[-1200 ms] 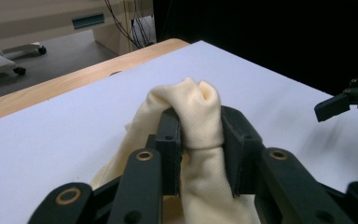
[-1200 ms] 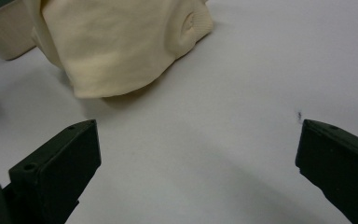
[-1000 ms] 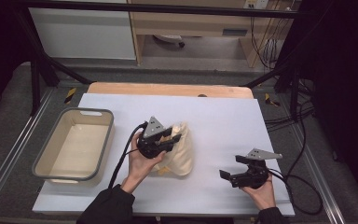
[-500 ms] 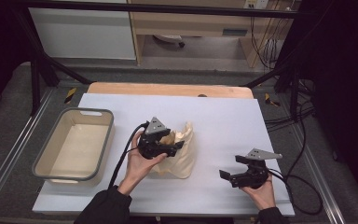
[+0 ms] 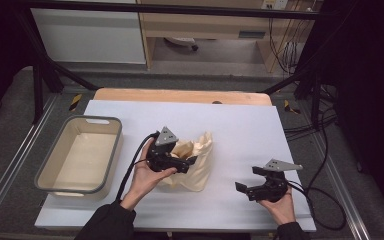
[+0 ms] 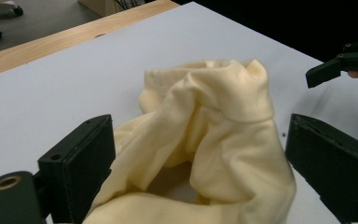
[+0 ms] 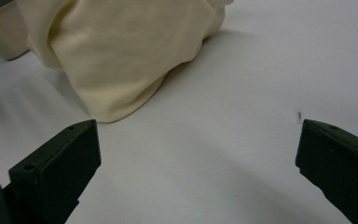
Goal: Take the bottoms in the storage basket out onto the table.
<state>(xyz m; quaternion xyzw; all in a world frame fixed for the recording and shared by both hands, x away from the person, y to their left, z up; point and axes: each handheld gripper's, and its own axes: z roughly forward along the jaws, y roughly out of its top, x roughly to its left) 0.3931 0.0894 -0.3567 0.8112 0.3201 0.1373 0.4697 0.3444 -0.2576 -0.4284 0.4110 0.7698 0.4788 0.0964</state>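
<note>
Cream cloth bunched between left gripper's spread, just-opened fingers, pads off it.

I worked at a table covered in a pale sheet, with a wooden edge showing along its far side. Beyond it stood a white cabinet and a wooden shelf unit. The grey floor lay dim around me, black frame bars crossed it, and cables hung at the right.
</note>
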